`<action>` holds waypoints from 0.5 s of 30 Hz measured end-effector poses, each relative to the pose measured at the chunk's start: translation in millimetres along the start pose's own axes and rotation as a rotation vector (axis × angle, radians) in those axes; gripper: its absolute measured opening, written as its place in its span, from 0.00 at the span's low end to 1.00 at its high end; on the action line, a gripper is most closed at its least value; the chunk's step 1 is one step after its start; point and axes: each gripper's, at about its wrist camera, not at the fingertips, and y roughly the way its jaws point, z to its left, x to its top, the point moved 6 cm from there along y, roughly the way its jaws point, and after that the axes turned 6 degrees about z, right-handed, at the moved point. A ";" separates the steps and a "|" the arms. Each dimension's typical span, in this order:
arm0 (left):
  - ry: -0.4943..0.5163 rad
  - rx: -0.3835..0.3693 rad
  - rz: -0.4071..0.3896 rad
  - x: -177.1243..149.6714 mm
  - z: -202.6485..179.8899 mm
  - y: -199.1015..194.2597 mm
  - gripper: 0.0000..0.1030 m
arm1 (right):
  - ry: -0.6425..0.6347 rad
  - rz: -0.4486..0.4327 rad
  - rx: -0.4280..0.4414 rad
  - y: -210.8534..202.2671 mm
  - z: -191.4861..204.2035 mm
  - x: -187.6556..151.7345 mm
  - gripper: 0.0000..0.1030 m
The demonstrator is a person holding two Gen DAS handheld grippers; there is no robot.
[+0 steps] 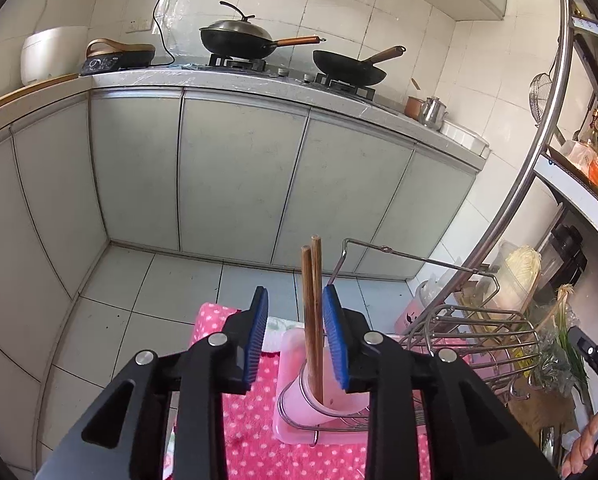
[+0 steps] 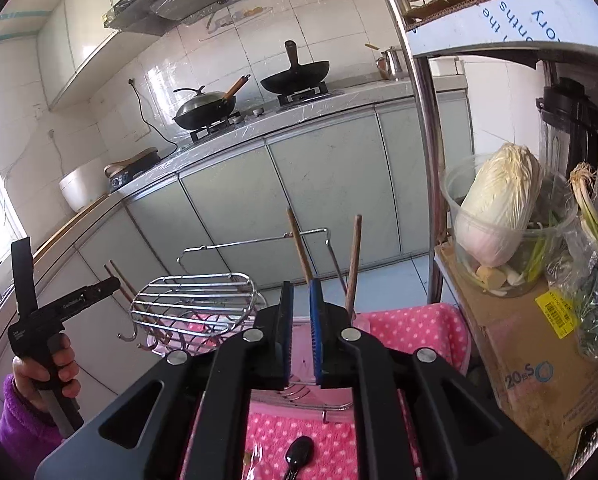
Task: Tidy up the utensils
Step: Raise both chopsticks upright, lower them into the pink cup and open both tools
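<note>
Left tool (image 1: pixel 295 336): parted, chopsticks (image 1: pixel 313 312) loose between | right tool (image 2: pixel 301 332): narrowly parted, empty

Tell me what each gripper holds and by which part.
Nothing is held. The left gripper is open around two chopsticks standing in the pink cup. The right gripper shows a narrow gap that looks empty.

Wooden chopsticks (image 1: pixel 312 304) are looking matt and a bit worn, sitting in a smooth pink plastic cup (image 1: pixel 326 396). The wire rack (image 2: pixel 197 300) is shining like polished metal. The dotted pink cloth (image 1: pixel 255 420) is looking fluffy. Blue pads (image 1: pixel 335 336) are showing a ribbed rubbery face, and the cardboard box (image 2: pixel 539 344), lower right, is looking dull and scuffed.
</note>
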 end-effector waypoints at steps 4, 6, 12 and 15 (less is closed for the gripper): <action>-0.015 -0.012 0.003 -9.7 6.5 -16.5 0.27 | 0.033 0.011 0.031 -7.1 1.5 -21.7 0.37; -0.017 -0.028 0.009 -19.5 8.0 -24.0 0.27 | 0.044 0.032 0.039 -7.6 1.4 -35.3 0.38; -0.037 -0.112 0.069 -63.5 5.0 -33.7 0.27 | 0.084 0.148 0.052 5.5 -2.5 -86.2 0.38; -0.005 -0.119 0.132 -93.6 -3.9 -29.4 0.27 | 0.127 0.209 0.052 16.2 -6.7 -114.9 0.38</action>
